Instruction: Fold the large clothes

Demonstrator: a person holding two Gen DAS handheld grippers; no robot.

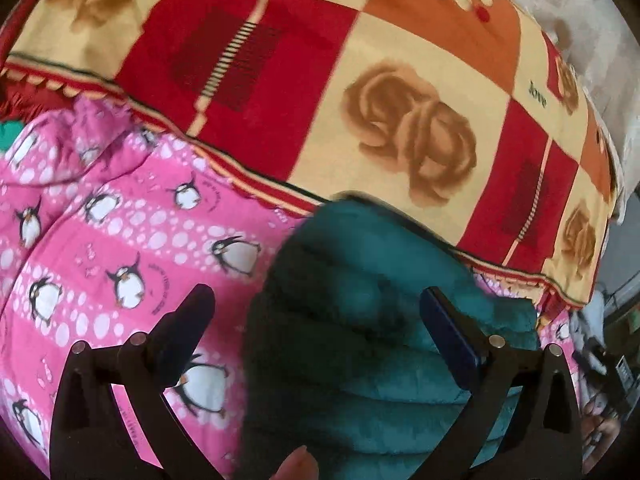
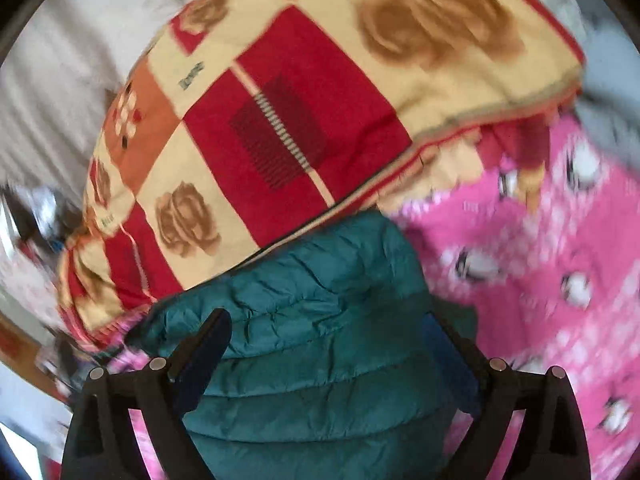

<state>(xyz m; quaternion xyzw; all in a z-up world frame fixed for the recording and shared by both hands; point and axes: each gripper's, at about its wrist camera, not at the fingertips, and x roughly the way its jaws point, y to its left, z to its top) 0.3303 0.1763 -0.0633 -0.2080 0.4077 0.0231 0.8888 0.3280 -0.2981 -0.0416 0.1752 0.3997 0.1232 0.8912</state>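
Fingertip (image 1: 296,464) at the lower rim, spread left gripper (image 1: 316,328) just beyond.

Both sets of fingers released and wide, right gripper (image 2: 326,352) too, pads clear of the teal puffer jacket (image 2: 312,344) lying bunched on the pink penguin bedding (image 1: 120,240), against the patchwork rose blanket (image 1: 400,120). Likely light, soft, springy and slick-shelled; best pinched at hem corners or along quilted seams, not mid-panel.
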